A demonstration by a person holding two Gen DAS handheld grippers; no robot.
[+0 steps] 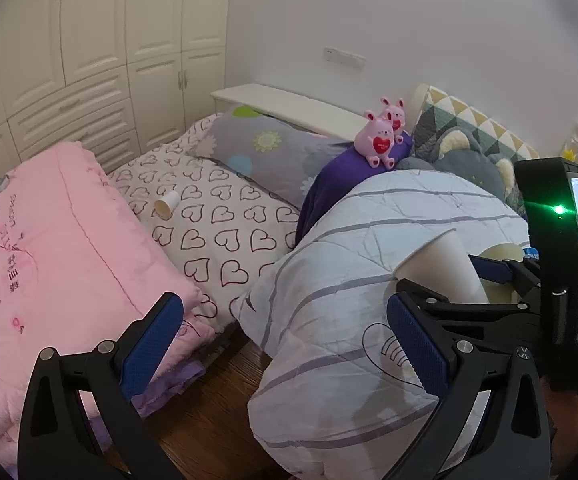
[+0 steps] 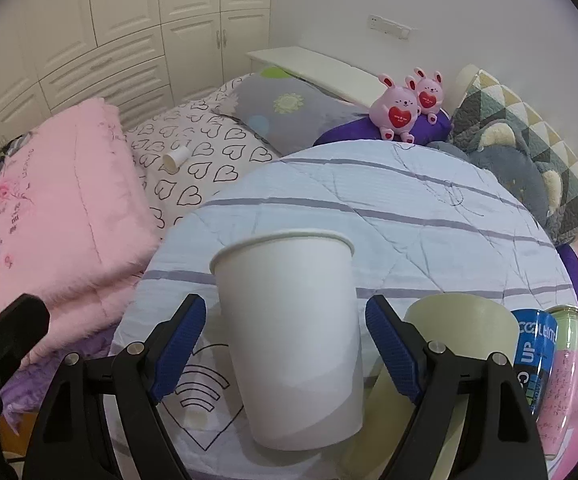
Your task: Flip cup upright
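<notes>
A white paper cup (image 2: 293,336) stands upright, rim up, on the white striped quilt (image 2: 389,208). My right gripper (image 2: 285,336) is open, its blue pads on either side of the cup with small gaps. The same cup (image 1: 441,264) shows in the left wrist view beside the right gripper (image 1: 489,280). My left gripper (image 1: 285,336) is open and empty, over the bed's edge and the floor. Another small paper cup (image 1: 167,203) lies on its side on the heart-print sheet (image 1: 225,216); it also shows in the right wrist view (image 2: 176,159).
A cream cup (image 2: 449,340) and a blue-labelled clear bottle (image 2: 549,364) stand right of the white cup. A pink folded quilt (image 1: 49,248) lies at left. Two pink rabbit toys (image 1: 383,136) sit on a purple pillow. Wood floor (image 1: 209,412) shows below.
</notes>
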